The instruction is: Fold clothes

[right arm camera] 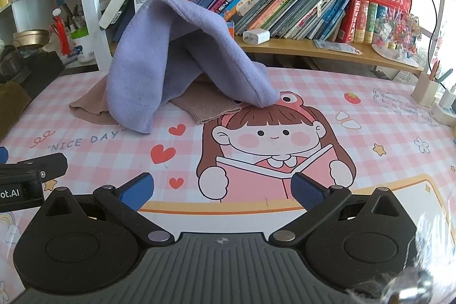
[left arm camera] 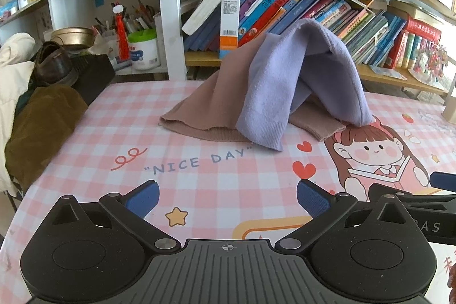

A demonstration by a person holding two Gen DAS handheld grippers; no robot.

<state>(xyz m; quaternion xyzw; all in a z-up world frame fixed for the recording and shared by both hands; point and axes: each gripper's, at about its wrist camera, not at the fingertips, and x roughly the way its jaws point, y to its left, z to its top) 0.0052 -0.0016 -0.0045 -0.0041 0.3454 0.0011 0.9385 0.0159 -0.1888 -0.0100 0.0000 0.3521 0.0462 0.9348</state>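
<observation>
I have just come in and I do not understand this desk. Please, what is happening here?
A person holds two grippers above a desk with a pink checked mat, getting ready to fold clothes. The left gripper and right gripper are both wide open and hold nothing. Further back, a purple garment stands bunched up like a tent, partly over a brown garment that lies flatter on the mat. Neither garment is touched yet, so folding has not visibly begun.

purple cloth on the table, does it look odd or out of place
Yes. The purple cloth stands up in a tent-like arch over the flat brown cloth instead of lying flat, unfolded.
</observation>
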